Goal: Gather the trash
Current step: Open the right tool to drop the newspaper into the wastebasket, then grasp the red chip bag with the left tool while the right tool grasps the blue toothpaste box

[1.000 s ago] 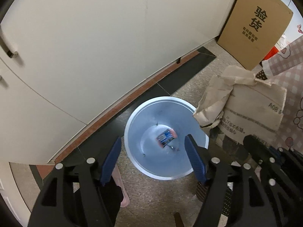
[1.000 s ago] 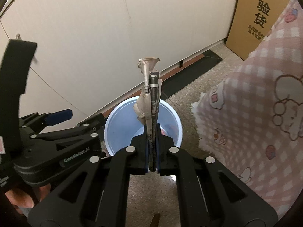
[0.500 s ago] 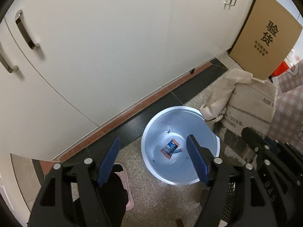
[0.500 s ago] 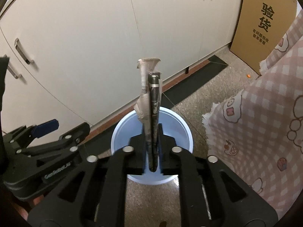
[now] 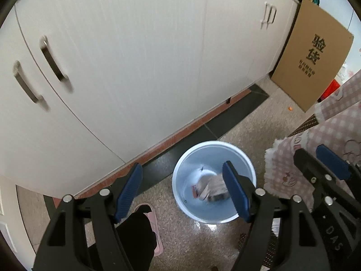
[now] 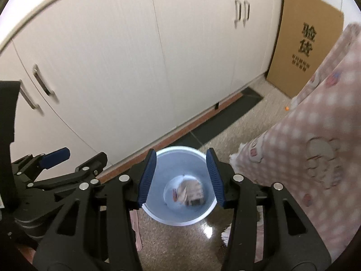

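Both grippers, left (image 5: 182, 189) and right (image 6: 181, 176), are spread wide and hold nothing above the bucket (image 6: 158, 214), where crumpled paper (image 6: 191, 192) lies.

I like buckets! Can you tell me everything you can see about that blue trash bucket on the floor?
The bucket is round, pale blue with a lighter rim, and looks like smooth plastic. It stands upright on the speckled floor, close to the white cabinets. Inside lies crumpled brown paper beside a small red wrapper. Both grippers are above it, open, touching nothing.
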Demonstrator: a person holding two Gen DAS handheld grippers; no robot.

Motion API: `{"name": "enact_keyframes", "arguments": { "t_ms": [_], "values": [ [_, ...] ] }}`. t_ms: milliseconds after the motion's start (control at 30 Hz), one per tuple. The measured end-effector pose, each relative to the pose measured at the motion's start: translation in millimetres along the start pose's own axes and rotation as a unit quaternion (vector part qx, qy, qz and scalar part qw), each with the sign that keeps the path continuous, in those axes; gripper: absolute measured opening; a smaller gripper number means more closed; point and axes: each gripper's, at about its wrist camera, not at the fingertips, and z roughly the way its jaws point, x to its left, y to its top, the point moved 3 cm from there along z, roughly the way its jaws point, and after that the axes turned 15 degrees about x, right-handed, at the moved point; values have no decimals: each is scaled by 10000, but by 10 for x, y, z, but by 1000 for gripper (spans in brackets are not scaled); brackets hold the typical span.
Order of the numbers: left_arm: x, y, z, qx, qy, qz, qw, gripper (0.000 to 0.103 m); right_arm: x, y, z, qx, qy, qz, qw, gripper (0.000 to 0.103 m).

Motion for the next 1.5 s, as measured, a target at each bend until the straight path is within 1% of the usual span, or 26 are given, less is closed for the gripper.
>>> {"name": "enact_keyframes", "arguments": {
  "t_ms": [133,233,267,367,433,467,533,567,633,700,733,767,833,867,900,933,967,1000,1100,1133,1233,1300,1400,1500],
  "values": [
    [-26,-40,-422,-352,-81,-8,9993,72,25,25,-443,-349,-28,-58,9994,46],
    [-80,-95,-812,-713,-127,16,9974,73,21,10,-855,-699,-63,-78,9975,46],
    [-113,-121,-978,-862,-168,36,9961,74,6,-1,-1054,-863,-64,-76,9962,46],
    [-236,-194,-1410,-1235,-289,135,9918,74,-40,-63,-1470,-1206,-131,-31,9926,47],
    [-337,-207,-1622,-1411,-376,210,9891,74,-120,-131,-1750,-1421,-161,32,9897,49],
    [-446,-231,-1790,-1541,-476,305,9864,74,-211,-181,-1908,-1535,-184,105,9879,49],
    [-598,-274,-1978,-1670,-615,454,9830,75,-425,-296,-2208,-1750,-275,278,9838,51],
    [-756,-300,-2118,-1761,-734,598,9798,75,-521,-366,-2306,-1821,-343,361,9820,51],
    [-987,-371,-2251,-1849,-879,806,9755,75,-789,-510,-2552,-1977,-478,609,9772,53],
    [-1342,-457,-2408,-1911,-1083,1180,9684,75,-1066,-638,-2743,-2069,-621,868,9725,53],
    [-1466,-507,-2445,-1916,-1142,1308,9660,75,-1239,-723,-2844,-2122,-724,1038,9690,54],
    [-1658,-547,-2509,-1938,-1236,1513,9614,75,-1344,-794,-2912,-2158,-824,1149,9661,54],
    [-1958,-621,-2585,-1975,-1318,1842,9538,75,-1677,-946,-3092,-2263,-1162,1460,9560,56],
    [-2174,-661,-2635,-2015,-1307,2049,9488,75,-1789,-1019,-3144,-2297,-1275,1561,9522,57],
    [-2272,-711,-2638,-2051,-1311,2159,9456,75,-1929,-1066,-3205,-2310,-1421,1678,9478,58],
    [-2470,-747,-2667,-2077,-1284,2368,9404,75,-2107,-1112,-3263,-2306,-1607,1813,9424,59],
    [-2584,-773,-2676,-2079,-1268,2486,9375,75,-2220,-1130,-3287,-2279,-1697,1878,9402,62],
    [-2739,-801,-2693,-2088,-1283,2660,9323,75,-2334,-1146,-3291,-2215,-1796,1939,9387,63],
    [-3110,-843,-2702,-2064,-1297,3025,9215,75,-2683,-1142,-3292,-2084,-2015,2050,9349,63],
    [-3221,-848,-2706,-2066,-1320,3120,9179,75,-2800,-1133,-3286,-2035,-2028,2056,9355,63],
    [-3426,-882,-2679,-2056,-1248,3292,9131,75,-2955,-1142,-3219,-1953,-1994,2042,9383,63],
    [-3500,-884,-2648,-2045,-1252,3357,9109,75,-3024,-1129,-3221,-2018,-2079,2010,9358,63],
    [-3618,-879,-2620,-2044,-1296,3485,9055,75,-3126,-1014,-3155,-1937,-2083,1945,9388,63],
    [-3770,-900,-2604,-2051,-1313,3667,8979,75,-3217,-952,-3132,-1912,-2023,1934,9408,63]
  ]
}}
